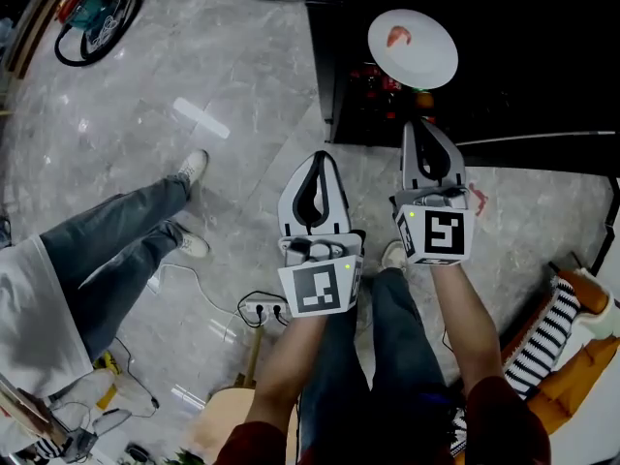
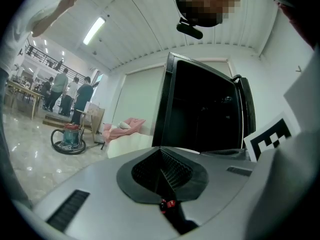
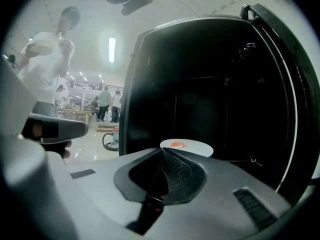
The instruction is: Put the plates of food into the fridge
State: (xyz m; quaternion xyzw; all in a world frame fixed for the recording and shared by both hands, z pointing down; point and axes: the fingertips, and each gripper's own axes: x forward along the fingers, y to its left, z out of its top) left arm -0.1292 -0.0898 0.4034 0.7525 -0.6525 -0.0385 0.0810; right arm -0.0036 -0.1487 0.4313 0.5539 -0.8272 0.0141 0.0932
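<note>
Upper left: one teal-and-red canister vacuum cleaner (image 1: 94,10) with black hose seen on grey marble floor (image 1: 242,76). Left edge: one bystander (image 1: 116,250) in blue jeans. Centre: left gripper (image 1: 318,160), jaws pressed together, nothing held. Right of it: right gripper (image 1: 423,124), jaws likewise closed together, pointed into one open black fridge (image 1: 542,56). Upper centre: one round white plate (image 1: 412,48) with red food seen in fridge's dark opening, just past right gripper's tips; contact not discernible. Two grippers counted.

Two tools: left tool (image 1: 319,157), right tool (image 1: 424,124); one plate (image 1: 413,48); one fridge (image 1: 325,66).
</note>
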